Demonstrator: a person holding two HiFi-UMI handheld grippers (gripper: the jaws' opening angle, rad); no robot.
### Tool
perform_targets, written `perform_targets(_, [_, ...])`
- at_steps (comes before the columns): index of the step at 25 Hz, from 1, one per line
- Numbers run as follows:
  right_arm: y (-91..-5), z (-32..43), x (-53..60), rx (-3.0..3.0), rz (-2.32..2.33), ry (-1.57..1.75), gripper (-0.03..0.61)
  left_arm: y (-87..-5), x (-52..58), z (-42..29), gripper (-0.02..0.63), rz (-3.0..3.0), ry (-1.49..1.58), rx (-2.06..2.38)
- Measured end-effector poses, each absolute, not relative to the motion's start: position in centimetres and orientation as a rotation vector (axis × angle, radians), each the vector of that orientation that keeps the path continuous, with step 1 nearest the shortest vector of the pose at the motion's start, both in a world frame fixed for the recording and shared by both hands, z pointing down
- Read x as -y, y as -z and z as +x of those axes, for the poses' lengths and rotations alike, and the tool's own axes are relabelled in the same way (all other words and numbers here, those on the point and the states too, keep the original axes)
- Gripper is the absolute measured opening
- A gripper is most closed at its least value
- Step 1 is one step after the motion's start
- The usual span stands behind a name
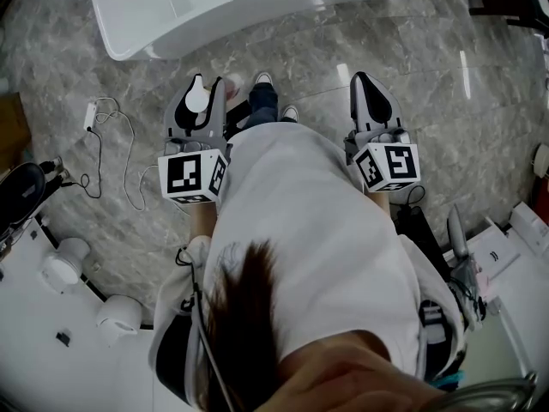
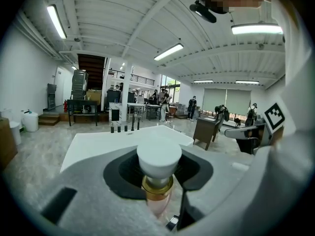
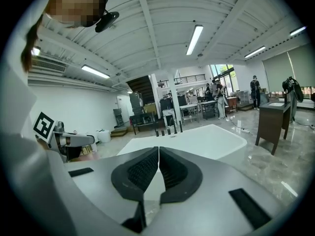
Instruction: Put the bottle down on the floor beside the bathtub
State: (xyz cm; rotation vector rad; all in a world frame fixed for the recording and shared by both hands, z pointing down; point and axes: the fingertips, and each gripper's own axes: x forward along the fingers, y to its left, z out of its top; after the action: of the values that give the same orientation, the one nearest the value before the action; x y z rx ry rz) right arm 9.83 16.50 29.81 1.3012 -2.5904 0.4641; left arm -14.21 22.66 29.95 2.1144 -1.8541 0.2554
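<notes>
Pinkish see-through body, gold collar, fat white cap: that's the bottle (image 2: 158,191), and right now it's up in the air, pinched in the left tongs (image 1: 198,101), cap on top, with the body hanging below the pads. The grip looks to sit around the neck, just under the cap, so the jaws stand partly apart and are clamped on the bottle. The right tongs (image 3: 158,154) have their jaws pressed together with nothing between them, so they're just along for the ride. The white bathtub (image 1: 214,11) is straight ahead and the grey marble floor (image 1: 129,75) beside it is where this thing needs to land. My guess on handling: small and light, stiff, probably glass or hard plastic, and smooth enough to slide. The collar gives the pads a ledge to catch on, which seems the sensible place to hold. The catch is that hanging by the neck lets it swing, and marble is unforgiving, so I'd set the base flat before letting go. A white cable (image 1: 129,157) is lying off to the left, well clear.
</notes>
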Motion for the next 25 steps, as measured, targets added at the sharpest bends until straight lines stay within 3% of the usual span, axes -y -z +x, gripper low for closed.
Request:
perform_targets(13, [-29.9,4.3,-10.9,2.592,1.395,-0.514,0.014,-30.2,-15.9,-19.6,0.147,2.195,-0.256,1.791])
perform_targets(25, [-30.5,4.4,-8.9,2.568,1.375,-0.552,0.014,-30.4,-13.5,-19.3,0.149,2.175,-0.263,1.770])
